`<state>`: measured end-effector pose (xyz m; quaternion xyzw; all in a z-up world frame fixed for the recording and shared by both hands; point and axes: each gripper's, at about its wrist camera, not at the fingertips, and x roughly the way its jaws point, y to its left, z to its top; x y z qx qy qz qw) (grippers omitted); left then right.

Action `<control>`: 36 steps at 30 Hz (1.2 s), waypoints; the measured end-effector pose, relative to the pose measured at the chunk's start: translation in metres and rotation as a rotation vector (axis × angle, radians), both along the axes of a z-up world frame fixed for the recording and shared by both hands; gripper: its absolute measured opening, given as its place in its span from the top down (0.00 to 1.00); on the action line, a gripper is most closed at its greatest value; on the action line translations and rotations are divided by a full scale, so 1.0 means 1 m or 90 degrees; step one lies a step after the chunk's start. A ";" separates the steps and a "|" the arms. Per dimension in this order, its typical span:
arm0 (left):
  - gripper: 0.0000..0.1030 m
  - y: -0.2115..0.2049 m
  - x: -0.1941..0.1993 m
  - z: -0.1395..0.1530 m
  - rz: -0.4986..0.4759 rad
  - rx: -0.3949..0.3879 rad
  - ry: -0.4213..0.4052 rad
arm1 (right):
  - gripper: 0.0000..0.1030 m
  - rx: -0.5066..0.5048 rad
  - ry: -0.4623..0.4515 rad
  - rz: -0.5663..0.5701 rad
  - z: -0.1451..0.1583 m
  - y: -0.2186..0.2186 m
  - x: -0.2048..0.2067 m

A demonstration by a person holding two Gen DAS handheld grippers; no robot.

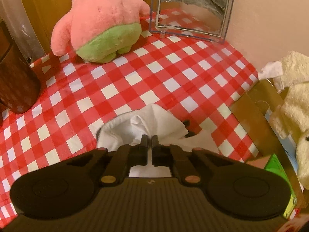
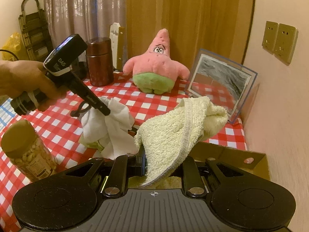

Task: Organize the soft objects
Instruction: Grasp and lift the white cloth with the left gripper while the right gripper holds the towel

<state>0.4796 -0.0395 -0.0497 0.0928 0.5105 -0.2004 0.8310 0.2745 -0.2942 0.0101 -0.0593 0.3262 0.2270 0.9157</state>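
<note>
My left gripper (image 1: pixel 149 138) is shut on a white cloth (image 1: pixel 139 129) in the middle of the red checked table; the right wrist view shows it (image 2: pixel 107 114) pinching the cloth (image 2: pixel 115 123) and lifting it into a peak. My right gripper (image 2: pixel 154 154) is shut on a cream terry towel (image 2: pixel 173 127) held above a cardboard box (image 2: pixel 256 160) at the table's right. The towel also shows in the left wrist view (image 1: pixel 293 89), over the box (image 1: pixel 256 112). A pink and green star plush (image 1: pixel 100 23) stands at the back (image 2: pixel 158 67).
A clear photo frame (image 1: pixel 191 11) leans at the back right (image 2: pixel 222 85). A brown canister (image 2: pixel 99 61) stands at the back left (image 1: pixel 15 77). A jar of nuts (image 2: pixel 27 152) stands at the front left. Wall on the right.
</note>
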 end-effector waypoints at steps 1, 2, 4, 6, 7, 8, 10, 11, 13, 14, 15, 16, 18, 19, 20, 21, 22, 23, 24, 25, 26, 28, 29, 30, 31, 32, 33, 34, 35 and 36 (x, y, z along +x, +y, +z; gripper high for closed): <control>0.99 0.000 -0.002 0.001 -0.003 0.000 -0.001 | 0.83 0.000 -0.001 -0.002 0.000 -0.001 -0.001; 1.00 0.000 -0.004 0.002 -0.005 -0.003 -0.002 | 0.83 0.000 -0.001 -0.005 0.001 -0.002 -0.001; 1.00 0.000 -0.009 0.007 -0.011 -0.007 -0.008 | 0.83 0.002 0.001 -0.010 0.001 -0.004 -0.002; 1.00 -0.001 -0.017 0.014 -0.017 -0.013 -0.021 | 0.83 0.005 0.002 -0.015 0.002 -0.007 -0.004; 1.00 -0.001 -0.021 0.018 -0.022 -0.017 -0.027 | 0.83 0.005 0.002 -0.017 0.003 -0.008 -0.006; 1.00 -0.001 -0.026 0.025 -0.026 -0.022 -0.036 | 0.83 0.006 0.001 -0.019 0.004 -0.008 -0.008; 1.00 -0.001 -0.035 0.037 -0.029 -0.035 -0.050 | 0.83 0.010 0.000 -0.022 0.007 -0.010 -0.012; 1.00 -0.001 -0.041 0.045 -0.032 -0.040 -0.061 | 0.83 0.012 -0.001 -0.024 0.009 -0.011 -0.015; 1.00 -0.002 -0.052 0.060 -0.038 -0.042 -0.084 | 0.83 0.012 -0.004 -0.025 0.014 -0.011 -0.020; 1.00 -0.002 -0.058 0.069 -0.040 -0.044 -0.096 | 0.83 0.012 -0.007 -0.025 0.017 -0.011 -0.024; 1.00 -0.001 -0.063 0.077 -0.042 -0.046 -0.107 | 0.83 0.012 -0.009 -0.025 0.020 -0.011 -0.027; 1.00 -0.001 -0.068 0.086 -0.043 -0.047 -0.118 | 0.83 0.013 -0.013 -0.025 0.023 -0.011 -0.031; 1.00 0.000 -0.079 0.104 -0.044 -0.051 -0.140 | 0.83 0.013 -0.020 -0.025 0.030 -0.011 -0.038; 1.00 0.000 -0.084 0.112 -0.045 -0.054 -0.149 | 0.83 0.013 -0.025 -0.025 0.035 -0.010 -0.042; 1.00 0.000 -0.090 0.121 -0.044 -0.057 -0.157 | 0.83 0.013 -0.029 -0.025 0.039 -0.010 -0.046; 1.00 0.001 -0.095 0.129 -0.045 -0.062 -0.164 | 0.83 0.013 -0.034 -0.025 0.043 -0.010 -0.050; 1.00 0.001 -0.099 0.135 -0.046 -0.064 -0.169 | 0.83 0.013 -0.039 -0.025 0.048 -0.009 -0.054; 1.00 0.001 -0.105 0.143 -0.047 -0.065 -0.175 | 0.83 0.013 -0.044 -0.025 0.052 -0.009 -0.058; 1.00 0.000 -0.110 0.150 -0.049 -0.065 -0.180 | 0.83 0.014 -0.048 -0.026 0.057 -0.010 -0.062; 1.00 0.000 -0.115 0.156 -0.052 -0.065 -0.184 | 0.83 0.015 -0.054 -0.028 0.062 -0.011 -0.067; 1.00 -0.001 -0.120 0.163 -0.054 -0.067 -0.188 | 0.83 0.017 -0.058 -0.029 0.066 -0.012 -0.070; 1.00 -0.002 -0.130 0.176 -0.058 -0.070 -0.197 | 0.83 0.019 -0.067 -0.033 0.074 -0.015 -0.079; 1.00 -0.004 -0.136 0.183 -0.060 -0.071 -0.203 | 0.83 0.019 -0.072 -0.034 0.079 -0.016 -0.084; 1.00 -0.005 -0.142 0.189 -0.062 -0.073 -0.207 | 0.83 0.019 -0.076 -0.036 0.082 -0.018 -0.088; 1.00 -0.007 -0.148 0.197 -0.065 -0.076 -0.212 | 0.83 0.019 -0.079 -0.038 0.085 -0.020 -0.092; 1.00 -0.008 -0.153 0.202 -0.067 -0.079 -0.216 | 0.83 0.019 -0.083 -0.042 0.089 -0.022 -0.097; 1.00 -0.011 -0.157 0.208 -0.069 -0.082 -0.219 | 0.83 0.019 -0.087 -0.046 0.092 -0.026 -0.101; 1.00 -0.013 -0.162 0.213 -0.072 -0.085 -0.222 | 0.83 0.019 -0.089 -0.050 0.094 -0.030 -0.105; 1.00 -0.017 -0.167 0.218 -0.075 -0.089 -0.225 | 0.83 0.019 -0.092 -0.055 0.096 -0.034 -0.109; 1.00 -0.021 -0.172 0.223 -0.079 -0.094 -0.227 | 0.83 0.019 -0.094 -0.060 0.098 -0.038 -0.113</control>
